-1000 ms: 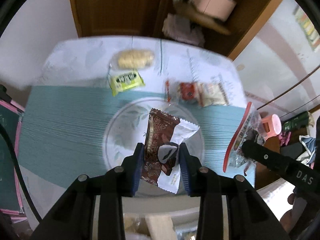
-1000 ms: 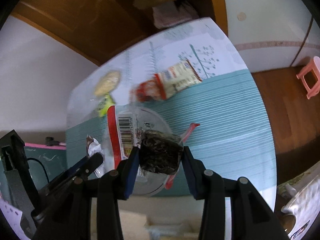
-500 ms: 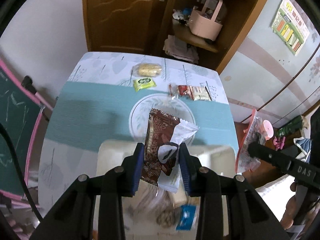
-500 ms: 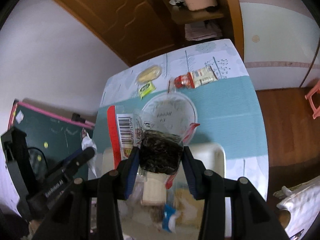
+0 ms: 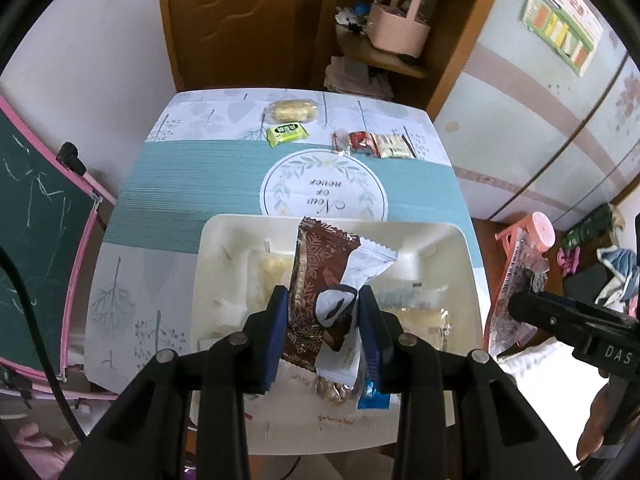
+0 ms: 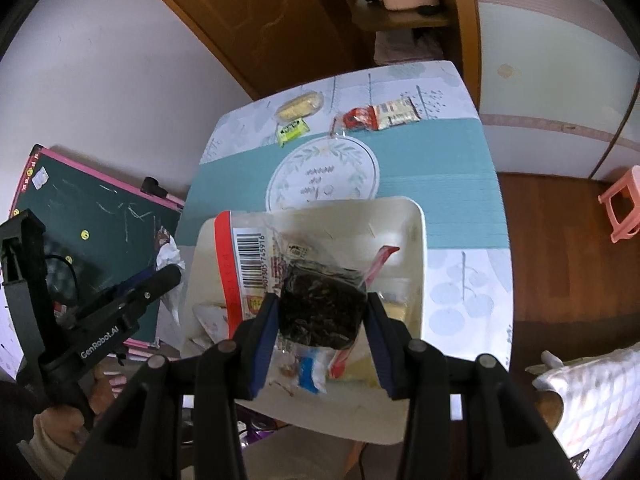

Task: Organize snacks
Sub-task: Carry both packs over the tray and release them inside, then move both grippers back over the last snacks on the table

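Note:
My left gripper (image 5: pixel 322 320) is shut on a brown and white snack packet (image 5: pixel 320 272), held in the air over a white tray (image 5: pixel 224 240) that holds several snacks. My right gripper (image 6: pixel 322 320) is shut on a clear bag with a red edge and dark contents (image 6: pixel 320 308), also above the white tray (image 6: pixel 416 232). On the far part of the table lie a yellow cake packet (image 5: pixel 291 110), a green packet (image 5: pixel 287 133) and a red and white packet (image 5: pixel 376 145). The right gripper's bag (image 5: pixel 516 280) shows at the right of the left wrist view.
The table wears a teal and white cloth with a round printed motif (image 5: pixel 324 192). A green chalkboard with a pink frame (image 5: pixel 36 216) stands left of it. A wooden door (image 5: pixel 240 20) and shelves lie beyond. A pink stool (image 6: pixel 620 208) stands on the floor to the right.
Both grippers have pulled back and risen with their packets still held. The white tray has come into view beneath them, and the table looks smaller and farther.

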Demonstrator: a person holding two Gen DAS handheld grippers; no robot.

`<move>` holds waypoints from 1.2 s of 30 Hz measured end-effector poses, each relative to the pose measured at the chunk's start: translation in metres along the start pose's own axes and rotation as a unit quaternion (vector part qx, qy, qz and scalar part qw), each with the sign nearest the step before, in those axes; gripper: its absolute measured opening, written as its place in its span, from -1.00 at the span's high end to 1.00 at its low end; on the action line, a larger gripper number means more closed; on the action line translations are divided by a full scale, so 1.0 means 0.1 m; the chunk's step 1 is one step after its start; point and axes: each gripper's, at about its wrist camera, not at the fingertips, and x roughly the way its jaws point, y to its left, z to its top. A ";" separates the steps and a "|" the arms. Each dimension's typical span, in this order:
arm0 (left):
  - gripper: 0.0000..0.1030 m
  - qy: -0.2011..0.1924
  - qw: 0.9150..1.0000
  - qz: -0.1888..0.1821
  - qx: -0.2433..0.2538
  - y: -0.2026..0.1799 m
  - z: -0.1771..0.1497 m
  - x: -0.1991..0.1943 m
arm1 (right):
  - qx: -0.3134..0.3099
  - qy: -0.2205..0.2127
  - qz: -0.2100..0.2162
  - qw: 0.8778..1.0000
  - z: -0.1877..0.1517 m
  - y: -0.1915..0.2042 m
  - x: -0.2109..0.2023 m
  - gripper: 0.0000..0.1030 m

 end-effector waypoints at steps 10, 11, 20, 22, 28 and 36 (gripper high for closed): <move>0.35 0.028 0.999 0.011 0.021 -0.14 -0.22 0.13 | -0.013 0.044 -0.020 0.999 -0.22 -0.02 0.22 0.14; 0.35 0.032 0.999 0.013 0.021 -0.14 -0.25 0.15 | -0.016 0.048 -0.023 0.998 -0.24 0.00 0.24 0.13; -0.07 0.058 0.998 0.030 0.009 -0.02 -0.33 0.25 | -0.032 0.066 -0.032 0.997 -0.27 0.13 0.32 0.11; -0.34 0.061 0.998 0.033 0.006 0.00 -0.34 0.25 | -0.031 0.065 -0.029 0.997 -0.26 0.14 0.32 0.11; -0.59 0.068 0.997 0.034 0.007 -0.02 -0.33 0.27 | -0.032 0.063 -0.030 0.997 -0.25 0.16 0.32 0.00; -0.59 0.068 0.997 0.034 0.018 -0.08 -0.32 0.28 | -0.030 0.064 -0.031 0.997 -0.26 0.16 0.32 0.00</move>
